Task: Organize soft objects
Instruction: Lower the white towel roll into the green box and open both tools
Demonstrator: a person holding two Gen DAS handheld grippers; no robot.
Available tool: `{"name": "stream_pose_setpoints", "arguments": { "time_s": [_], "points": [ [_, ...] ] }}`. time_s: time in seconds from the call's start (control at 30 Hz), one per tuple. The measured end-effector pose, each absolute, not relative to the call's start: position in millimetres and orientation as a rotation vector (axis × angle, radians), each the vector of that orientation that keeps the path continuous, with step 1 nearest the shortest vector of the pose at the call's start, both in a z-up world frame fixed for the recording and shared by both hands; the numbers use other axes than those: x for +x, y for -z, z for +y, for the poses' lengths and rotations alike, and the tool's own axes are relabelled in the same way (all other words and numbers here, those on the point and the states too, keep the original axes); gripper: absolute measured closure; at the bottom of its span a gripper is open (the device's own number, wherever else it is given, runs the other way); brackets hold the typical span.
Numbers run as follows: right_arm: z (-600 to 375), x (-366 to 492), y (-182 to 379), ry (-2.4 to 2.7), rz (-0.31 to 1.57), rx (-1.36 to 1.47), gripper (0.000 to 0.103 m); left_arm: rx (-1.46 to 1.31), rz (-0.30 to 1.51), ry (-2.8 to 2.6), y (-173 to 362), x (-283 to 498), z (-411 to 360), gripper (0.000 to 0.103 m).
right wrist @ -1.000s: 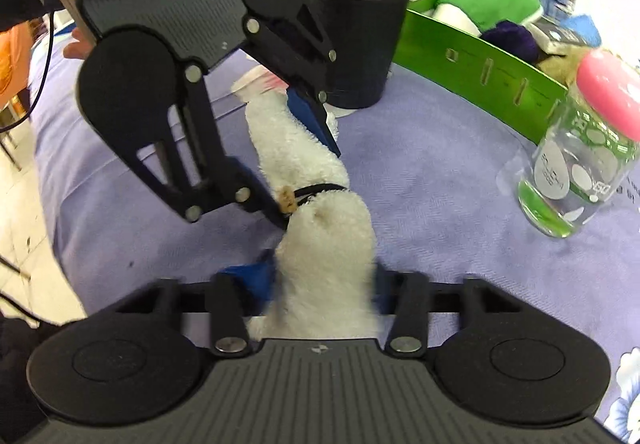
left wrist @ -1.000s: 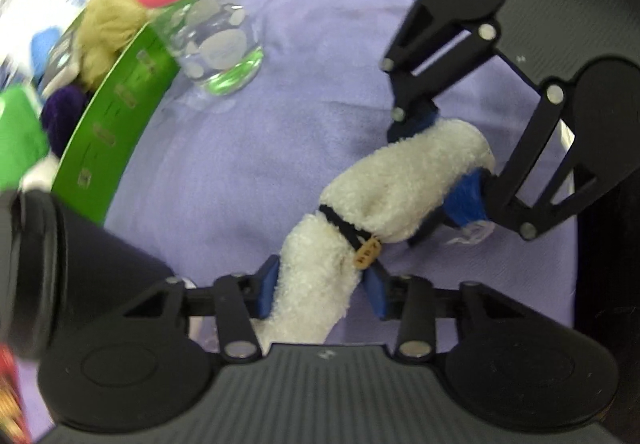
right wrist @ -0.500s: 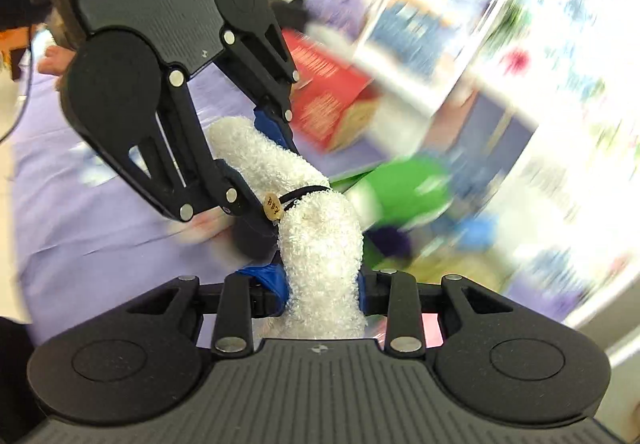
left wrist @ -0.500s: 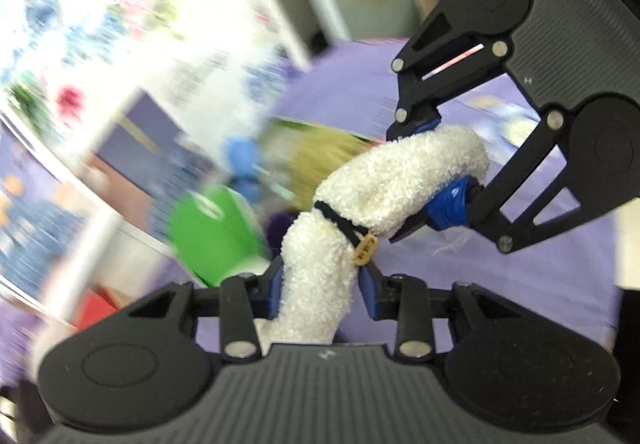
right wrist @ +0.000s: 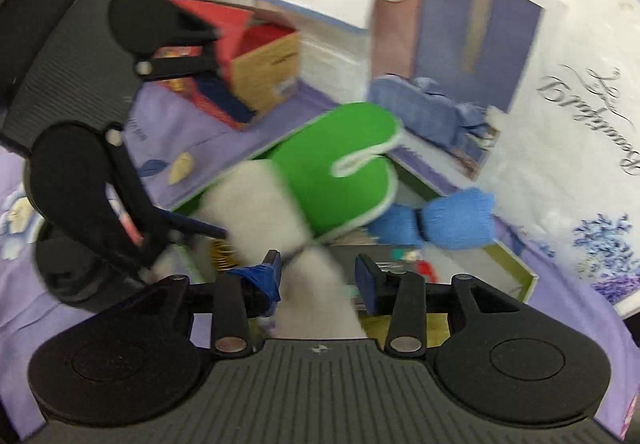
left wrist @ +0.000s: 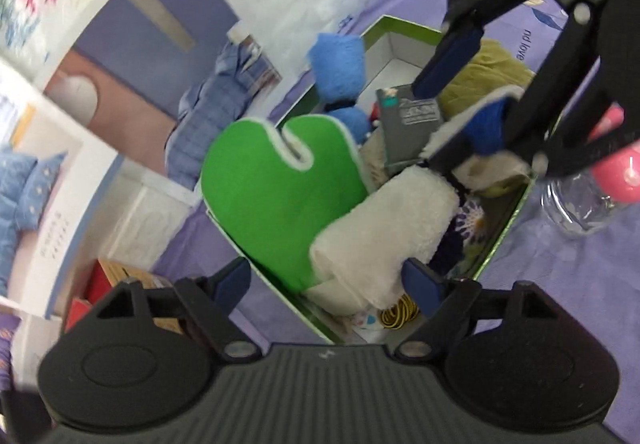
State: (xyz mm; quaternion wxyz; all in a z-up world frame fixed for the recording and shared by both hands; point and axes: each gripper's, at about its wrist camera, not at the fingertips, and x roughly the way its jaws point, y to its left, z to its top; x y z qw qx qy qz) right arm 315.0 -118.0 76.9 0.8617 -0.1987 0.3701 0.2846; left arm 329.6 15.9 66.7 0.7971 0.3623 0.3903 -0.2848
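Observation:
A white fluffy roll with a black band lies over the green box, beside a green mitt. My left gripper is open, its blue pads apart on either side of the roll's near end. My right gripper is also open, with the roll's other end loose between its pads. In the left wrist view the right gripper stands over the box at the roll's far end. The box also holds a blue fluffy piece and an olive cloth.
A clear bottle with a pink cap stands right of the box on the purple cloth. A red and brown carton sits behind the box. A dark packet and a yellow coil lie in the box.
Both grippers carried the white roll from the table up over the green box, then opened. The roll now rests among the box's contents.

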Motion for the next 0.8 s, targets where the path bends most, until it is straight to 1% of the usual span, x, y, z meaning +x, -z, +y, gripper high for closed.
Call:
{"name": "stream_pose_setpoints", "arguments": {
  "time_s": [0.07, 0.1, 0.13, 0.33, 0.57, 0.7, 0.8],
  "points": [
    [-125.6, 314.9, -80.1, -0.583, 0.759, -0.379, 0.077, 0.766, 0.812, 0.592, -68.6, 330.3, 18.1, 0.015],
    [-128.5, 314.3, -82.0, -0.574, 0.751, -0.370, 0.077, 0.753, 0.793, 0.584, -71.8, 328.6, 19.3, 0.011],
    [-130.0, 316.6, -82.9, -0.568, 0.746, -0.364, 0.076, 0.738, 0.779, 0.580, -75.5, 325.2, 20.8, 0.009],
    [-146.1, 298.4, -94.3, -0.504, 0.729, -0.349, 0.075, 0.710, 0.675, 0.520, -102.4, 299.5, 23.4, 0.009],
    [-158.6, 245.9, -131.6, -0.394, 0.648, -0.349, 0.074, 0.656, 0.536, 0.380, -148.4, 250.6, 34.1, 0.009],
    [-174.3, 206.6, -153.9, -0.287, 0.534, -0.229, 0.073, 0.538, 0.453, 0.272, -174.0, 214.3, 45.2, 0.006],
    [-183.6, 189.5, -158.0, -0.241, 0.555, -0.108, 0.073, 0.435, 0.418, 0.225, -184.3, 188.2, 53.5, 0.006]
  ]
}}
